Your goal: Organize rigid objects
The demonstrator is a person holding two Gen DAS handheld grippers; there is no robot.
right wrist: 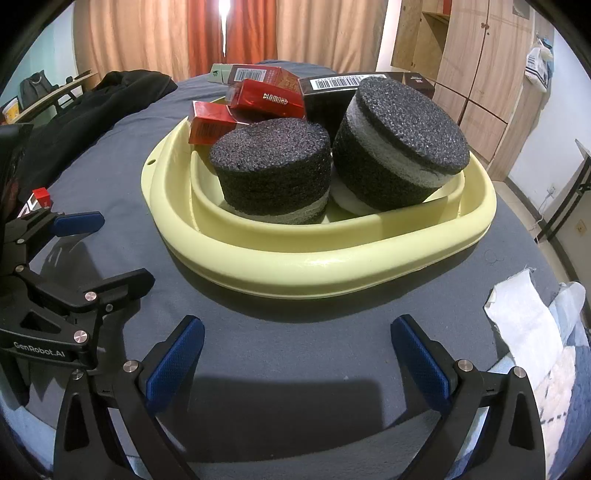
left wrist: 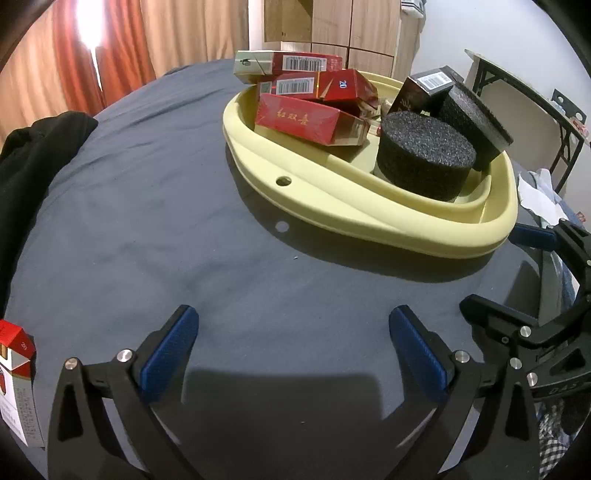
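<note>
While both sets of jaws stand wide with nothing between them, the left gripper [left wrist: 293,332] and the right gripper [right wrist: 297,341] hover low over a grey sheet [left wrist: 166,221], side by side and just short of a pale yellow basin [right wrist: 314,258]. The blue pads [left wrist: 173,350] of the left gripper face each other across bare fabric; the same holds for the right.

The basin sits on the sheet ahead of both grippers. Inside it, at the near side, a black foam disc [right wrist: 273,170] stands upright, and a second disc [right wrist: 399,144] leans tilted beside it, its grey middle layer showing. Behind the discs lie red packs [left wrist: 310,118] stacked loosely on one another, with a dark box [left wrist: 424,92] propped at the basin's far edge.

One red-and-white pack [left wrist: 16,380] stands outside the basin, on the sheet at the left gripper's left. A black garment [right wrist: 92,110] lies heaped at the sheet's far left, and white cloth [right wrist: 528,317] lies to the right of the right gripper. Orange curtains [right wrist: 207,33] and wooden cupboards [right wrist: 469,55] close the background.
</note>
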